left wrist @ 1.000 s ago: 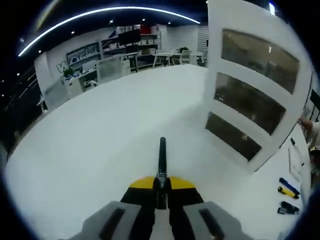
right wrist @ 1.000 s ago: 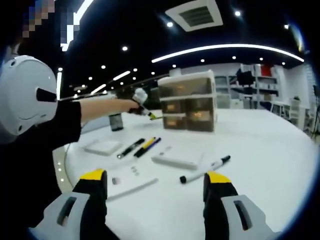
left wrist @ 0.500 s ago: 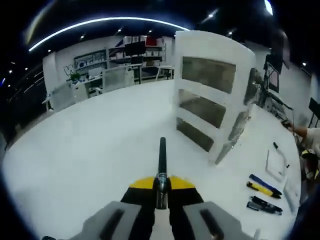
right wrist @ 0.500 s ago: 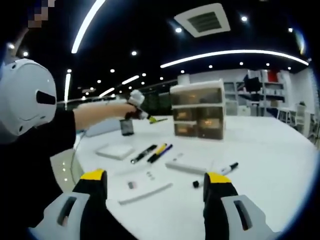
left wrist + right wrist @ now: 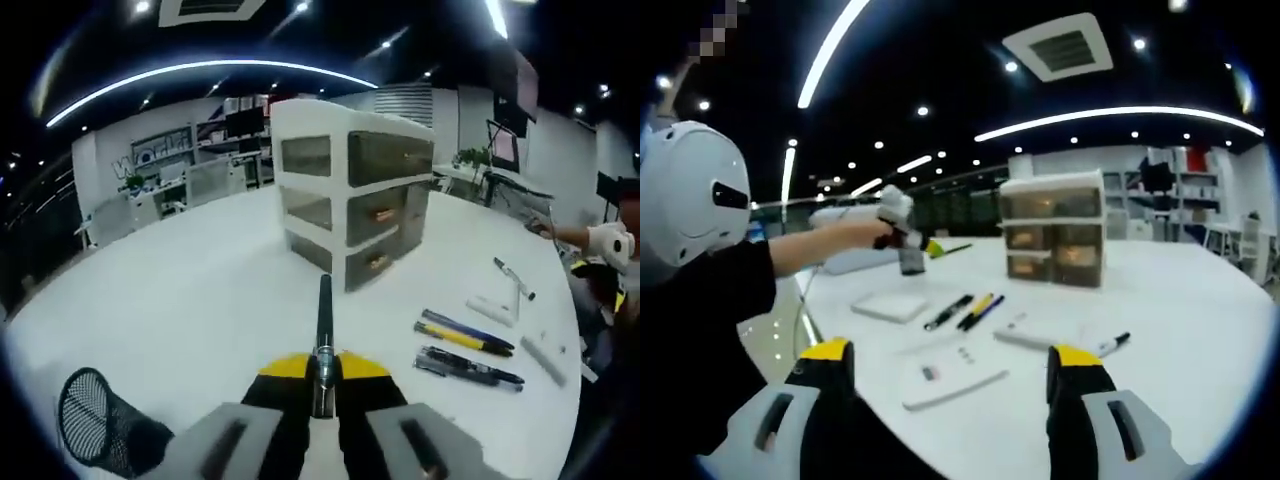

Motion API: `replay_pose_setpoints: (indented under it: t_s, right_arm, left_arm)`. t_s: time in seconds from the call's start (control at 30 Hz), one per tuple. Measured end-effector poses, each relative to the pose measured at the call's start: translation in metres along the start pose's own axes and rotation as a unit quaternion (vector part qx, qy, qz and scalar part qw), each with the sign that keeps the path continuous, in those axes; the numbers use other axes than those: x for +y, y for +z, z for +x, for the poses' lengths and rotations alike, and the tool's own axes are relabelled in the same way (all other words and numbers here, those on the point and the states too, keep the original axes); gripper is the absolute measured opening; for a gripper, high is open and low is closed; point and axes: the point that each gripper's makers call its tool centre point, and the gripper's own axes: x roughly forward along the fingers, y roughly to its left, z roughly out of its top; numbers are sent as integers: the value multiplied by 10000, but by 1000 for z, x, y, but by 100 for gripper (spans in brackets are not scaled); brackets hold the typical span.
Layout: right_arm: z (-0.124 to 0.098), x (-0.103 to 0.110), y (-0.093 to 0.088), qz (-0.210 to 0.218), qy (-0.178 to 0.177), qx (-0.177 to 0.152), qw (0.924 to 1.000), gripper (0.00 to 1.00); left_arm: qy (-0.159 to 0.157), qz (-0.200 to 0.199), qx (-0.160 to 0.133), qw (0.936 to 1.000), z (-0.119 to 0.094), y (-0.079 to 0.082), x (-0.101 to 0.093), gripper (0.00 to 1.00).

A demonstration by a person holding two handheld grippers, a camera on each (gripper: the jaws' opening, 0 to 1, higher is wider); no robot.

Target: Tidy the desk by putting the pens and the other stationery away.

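Above the white desk [image 5: 180, 300], the left gripper [image 5: 322, 372] is holding a black pen [image 5: 324, 310] clamped between its closed jaws, the barrel pointing forward along them; the pen looks to be on its way to storage. A black mesh pen cup [image 5: 95, 420] is standing low to the left of this gripper, and a three-drawer organiser [image 5: 350, 205] is sitting ahead, drawers shut. The likely next move is swinging the pen over the cup's mouth and tipping it in, which calls for clearing the rim first.

In the right gripper view, the right gripper [image 5: 952, 375] is hovering with jaws wide apart and nothing between them. Just beyond it a flat white ruler-like piece [image 5: 950, 375] is lying, then two or three pens [image 5: 970, 311] side by side, a white pad [image 5: 890, 306], a white eraser-like block [image 5: 1025, 335] and a marker [image 5: 1112, 344], all waiting. The person's outstretched arm [image 5: 830, 243] is crossing above the desk's far left, apart from those items
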Motion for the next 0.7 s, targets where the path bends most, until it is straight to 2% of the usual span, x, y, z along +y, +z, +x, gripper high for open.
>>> replay_pose_setpoints:
  t_s: [0.13, 0.2, 0.33, 0.4, 0.5, 0.63, 0.7]
  right_arm:
    - [6, 6, 1, -37, 120, 39, 9999, 74]
    - [9, 7, 2, -55, 158, 55, 9998, 74]
    - [13, 8, 2, -52, 204, 72, 9998, 74]
    - [15, 9, 1, -55, 224, 92, 9997, 74]
    - [16, 8, 1, -50, 247, 112, 9996, 74]
    - [19, 8, 0, -35, 282, 116, 9995, 74]
    - [20, 9, -1, -18, 312, 119, 9994, 74]
  left_arm:
    - [-89, 26, -170, 9998, -19, -9, -19, 8]
    - [-191, -119, -306, 9993, -27, -14, -32, 8]
    - [-237, -106, -378, 9989, -40, -26, -44, 8]
    - [-95, 119, -401, 9991, -47, -31, -45, 8]
    - [-21, 208, -506, 9985, -60, -35, -51, 8]
    - [296, 615, -555, 9961, -75, -39, -55, 8]
    - [283, 594, -579, 9962, -81, -41, -59, 8]
